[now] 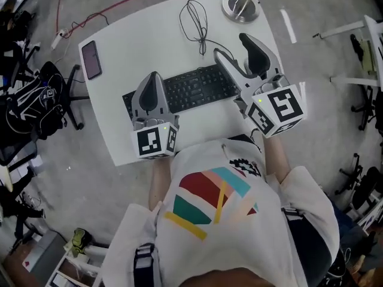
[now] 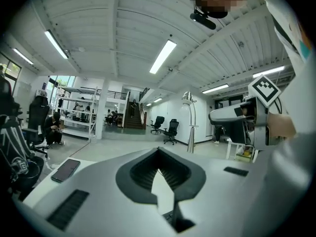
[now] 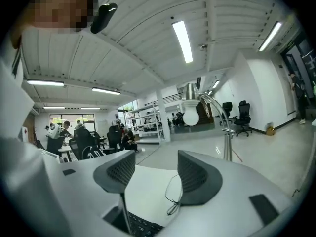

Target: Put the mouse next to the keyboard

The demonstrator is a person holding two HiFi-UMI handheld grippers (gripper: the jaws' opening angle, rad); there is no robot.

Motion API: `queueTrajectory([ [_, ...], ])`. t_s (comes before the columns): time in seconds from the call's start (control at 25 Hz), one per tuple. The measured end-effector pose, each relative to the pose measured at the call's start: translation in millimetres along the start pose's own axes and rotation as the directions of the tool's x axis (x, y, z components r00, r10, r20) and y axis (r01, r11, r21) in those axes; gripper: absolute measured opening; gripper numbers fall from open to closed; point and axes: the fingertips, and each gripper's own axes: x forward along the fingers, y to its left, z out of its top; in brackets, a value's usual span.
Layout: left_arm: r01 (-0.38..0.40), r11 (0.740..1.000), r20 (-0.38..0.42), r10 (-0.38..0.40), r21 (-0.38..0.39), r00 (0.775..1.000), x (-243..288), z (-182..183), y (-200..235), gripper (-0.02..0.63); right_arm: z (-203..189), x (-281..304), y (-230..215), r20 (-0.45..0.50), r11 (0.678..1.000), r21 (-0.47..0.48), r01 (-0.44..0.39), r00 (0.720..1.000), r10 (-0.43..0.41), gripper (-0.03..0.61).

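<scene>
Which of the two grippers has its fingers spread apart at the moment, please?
The right gripper: its fingers stand well apart with nothing between them, by the right end of the keyboard. The left gripper has its fingers closed together.

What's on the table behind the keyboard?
A looped black cable and the lamp's round metal base lie behind the keyboard. The right gripper covers the keyboard's right end, so whatever sits there is hidden.
</scene>
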Motion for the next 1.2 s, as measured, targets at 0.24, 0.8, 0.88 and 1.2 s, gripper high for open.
queueTrajectory([
  [0.24, -0.088, 0.996, 0.06, 0.089, -0.019, 0.994, -11.7, 20.3, 29.3, 0.043, -6.8, 27.8, 41.5, -0.004, 0.994, 0.063, -0.094, 0.996, 0.094, 0.011],
  [0.8, -0.12, 0.992, 0.099, 0.122, -0.032, 0.987, -11.4, 33.7, 44.5, 0.043, -39.1, 54.6, 63.5, -0.132, 0.986, 0.056, -0.158, 0.978, 0.164, 0.011],
  [0.88, -0.115, 0.993, 0.104, 0.117, -0.031, 0.988, -10.0, 35.2, 43.6, 0.043, -39.8, 55.8, 66.1, -0.131, 0.986, 0.042, -0.162, 0.977, 0.166, 0.011],
  [1.2, -0.107, 0.994, 0.108, 0.108, -0.017, 0.988, -6.3, 38.5, 42.6, 0.043, -47.7, 58.0, 65.1, -0.163, 0.988, -0.032, -0.15, 0.976, 0.143, 0.011],
])
